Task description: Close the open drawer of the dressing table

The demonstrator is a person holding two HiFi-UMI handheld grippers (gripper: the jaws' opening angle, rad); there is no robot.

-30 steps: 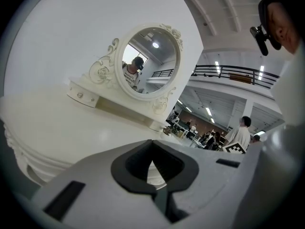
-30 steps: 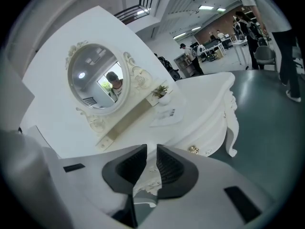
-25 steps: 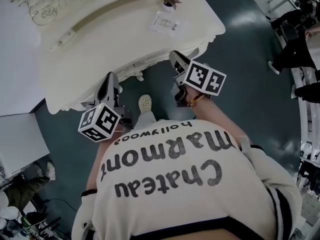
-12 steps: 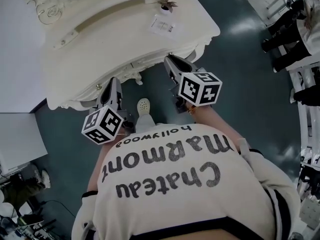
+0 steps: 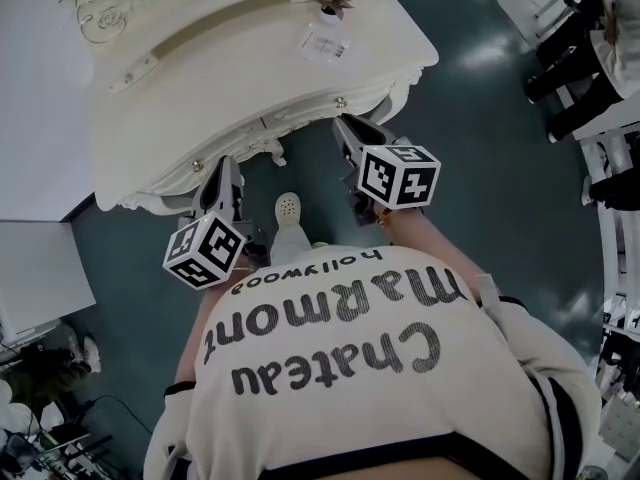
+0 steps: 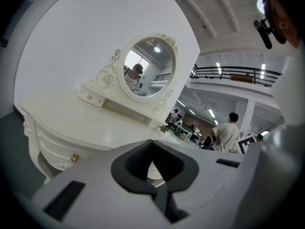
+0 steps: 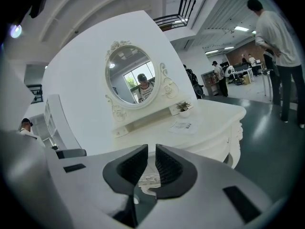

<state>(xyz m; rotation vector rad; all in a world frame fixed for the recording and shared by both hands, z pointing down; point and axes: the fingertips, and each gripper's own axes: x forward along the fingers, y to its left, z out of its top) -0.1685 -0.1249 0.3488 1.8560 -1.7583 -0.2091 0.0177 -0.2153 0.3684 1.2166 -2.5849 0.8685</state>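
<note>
Left gripper (image 6: 152,144): dark pads (image 6: 133,166) pressed together, holding nothing. Right gripper (image 7: 151,151): ribbed pads (image 7: 167,168) a narrow slit apart, pinching nothing. Head view: at 12 o'clock, just beside both tips, is the cream carved wooden dressing table (image 5: 250,58), its drawer front (image 5: 268,123) apparently flush between two brass knobs (image 5: 340,101).

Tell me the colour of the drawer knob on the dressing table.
The drawer knob is brassy gold; the left gripper view shows it best.

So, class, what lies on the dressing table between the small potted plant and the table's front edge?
A flat printed sheet lies there, in front of the potted plant; the right gripper view and head view show it.
</note>
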